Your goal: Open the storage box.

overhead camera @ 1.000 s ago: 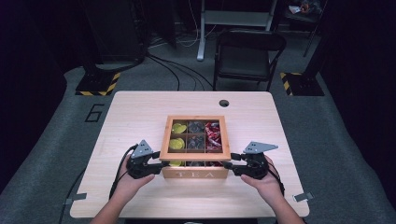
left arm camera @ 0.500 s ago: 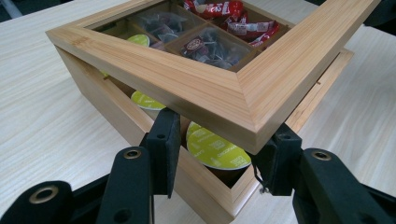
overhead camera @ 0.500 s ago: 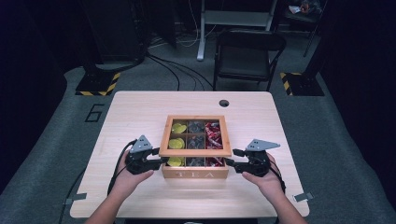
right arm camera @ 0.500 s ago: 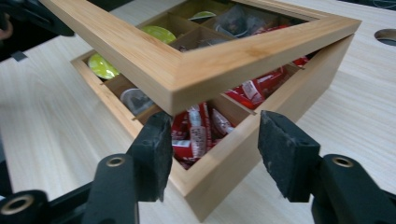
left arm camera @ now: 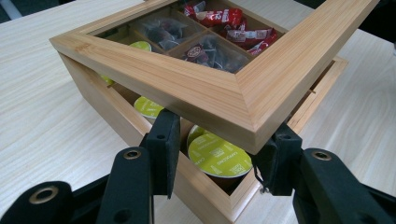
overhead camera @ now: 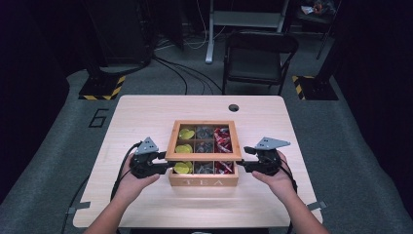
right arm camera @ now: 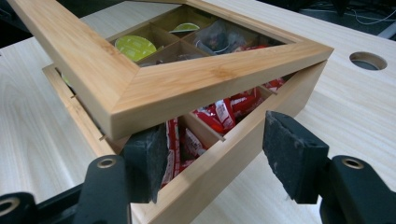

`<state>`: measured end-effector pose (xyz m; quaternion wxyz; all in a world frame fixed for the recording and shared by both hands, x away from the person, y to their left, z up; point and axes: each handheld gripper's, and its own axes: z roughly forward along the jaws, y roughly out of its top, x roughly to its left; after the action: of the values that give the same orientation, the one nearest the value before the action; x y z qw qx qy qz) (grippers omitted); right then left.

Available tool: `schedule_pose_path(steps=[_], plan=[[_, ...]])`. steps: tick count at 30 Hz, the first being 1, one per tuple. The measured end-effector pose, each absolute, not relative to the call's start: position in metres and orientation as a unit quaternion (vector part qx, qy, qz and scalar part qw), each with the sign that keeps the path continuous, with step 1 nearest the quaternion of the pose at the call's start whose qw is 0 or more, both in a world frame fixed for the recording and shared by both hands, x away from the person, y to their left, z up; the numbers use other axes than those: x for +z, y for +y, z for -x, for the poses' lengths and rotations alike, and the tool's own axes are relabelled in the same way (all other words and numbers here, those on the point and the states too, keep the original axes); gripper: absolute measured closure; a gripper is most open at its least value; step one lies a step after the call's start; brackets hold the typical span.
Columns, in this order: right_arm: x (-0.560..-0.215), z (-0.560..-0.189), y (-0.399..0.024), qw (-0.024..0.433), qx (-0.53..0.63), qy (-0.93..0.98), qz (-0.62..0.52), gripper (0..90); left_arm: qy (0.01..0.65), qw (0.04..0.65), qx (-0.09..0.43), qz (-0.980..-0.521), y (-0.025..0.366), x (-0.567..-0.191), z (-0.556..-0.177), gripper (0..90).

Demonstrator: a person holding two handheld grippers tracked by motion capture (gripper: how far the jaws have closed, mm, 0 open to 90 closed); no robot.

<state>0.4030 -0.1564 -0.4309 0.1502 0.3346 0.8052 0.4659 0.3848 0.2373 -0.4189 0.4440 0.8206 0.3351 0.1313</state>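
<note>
Wooden box point(overhead camera: 203, 181), lid point(overhead camera: 203, 157) raised: yellow pods point(left arm camera: 218, 156), grey bags point(overhead camera: 204, 132), red packets point(right arm camera: 212, 116). Left tool point(left arm camera: 219, 154) grips lid corner; right tool point(right arm camera: 212, 154) has just been opening, pads off the lid. High view shows "TEA".

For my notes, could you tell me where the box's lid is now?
In the high view, the lid is raised above the tea box, between the left gripper and right gripper.

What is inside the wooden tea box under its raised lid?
The tea box holds yellow-green capsules, dark tea bags and red sachets. The lid frame covers parts of the compartments.
</note>
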Motion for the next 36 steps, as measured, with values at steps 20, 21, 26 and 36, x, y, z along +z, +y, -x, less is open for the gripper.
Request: schedule_pose_path(steps=[20,21,26,36], plan=[[-0.42,-0.418,-0.149,0.163,0.478,0.806,-0.311,48.0,0.345,0.454,0.12,-0.813,0.241,-0.405,-0.393,56.8],[-0.42,-0.418,-0.149,0.161,0.478,0.806,-0.312,48.8,0.344,0.456,0.122,-0.812,0.241,-0.405,-0.394,56.9],[-0.416,-0.421,-0.149,0.158,0.479,0.807,-0.309,50.5,0.346,0.458,0.133,-0.808,0.242,-0.405,-0.396,54.4],[-0.405,-0.426,-0.148,0.161,0.485,0.799,-0.316,51.2,0.353,0.448,0.16,-0.806,0.248,-0.411,-0.41,52.2]])
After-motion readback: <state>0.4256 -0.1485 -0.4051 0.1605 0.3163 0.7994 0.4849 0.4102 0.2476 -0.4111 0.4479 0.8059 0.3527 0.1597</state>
